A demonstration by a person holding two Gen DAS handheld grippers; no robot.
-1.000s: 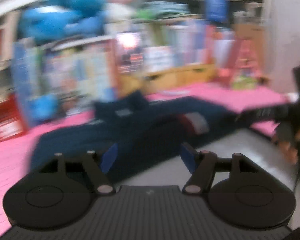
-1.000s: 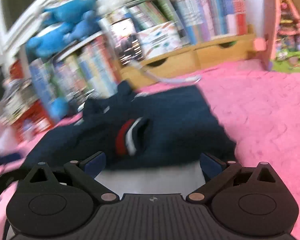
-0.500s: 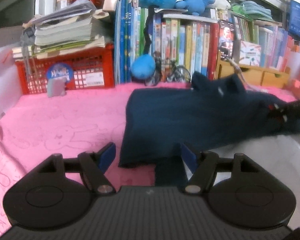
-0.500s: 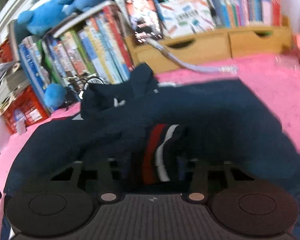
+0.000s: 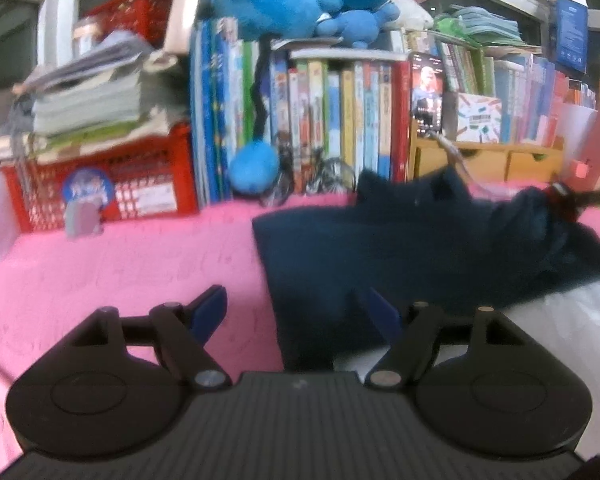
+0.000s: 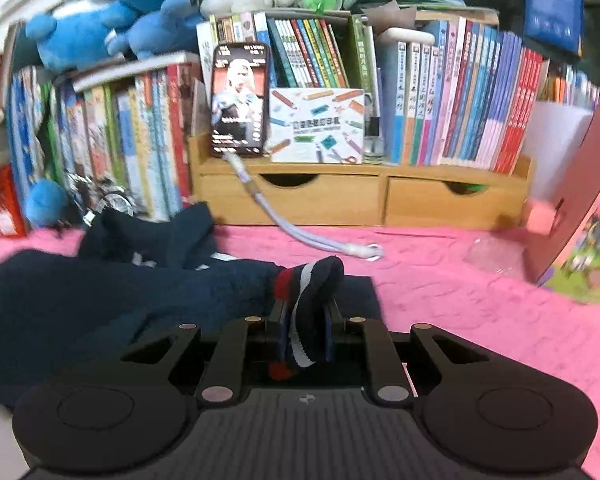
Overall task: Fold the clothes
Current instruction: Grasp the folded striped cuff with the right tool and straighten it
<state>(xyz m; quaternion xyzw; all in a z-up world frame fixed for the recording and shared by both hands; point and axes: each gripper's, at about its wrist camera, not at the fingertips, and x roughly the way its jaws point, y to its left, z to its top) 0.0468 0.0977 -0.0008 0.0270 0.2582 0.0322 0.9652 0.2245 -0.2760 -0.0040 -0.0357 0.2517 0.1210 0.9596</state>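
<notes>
Pinching the striped cuff [image 6: 306, 280], the right gripper [image 6: 305, 336] hides its pads.

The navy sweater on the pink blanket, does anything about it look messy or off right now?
Yes. The navy sweater lies bunched, not flat: its collar is rumpled up near the books, and the striped cuff is pinched in the right gripper. The left gripper is open over its edge.

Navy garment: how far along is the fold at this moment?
Early stage. No finished fold shows: the navy garment lies spread and rumpled on the pink cover. In hand: the right gripper is shut on its striped cuff; the left gripper is open at the near edge, gripping nothing. The folds themselves are left.
</notes>
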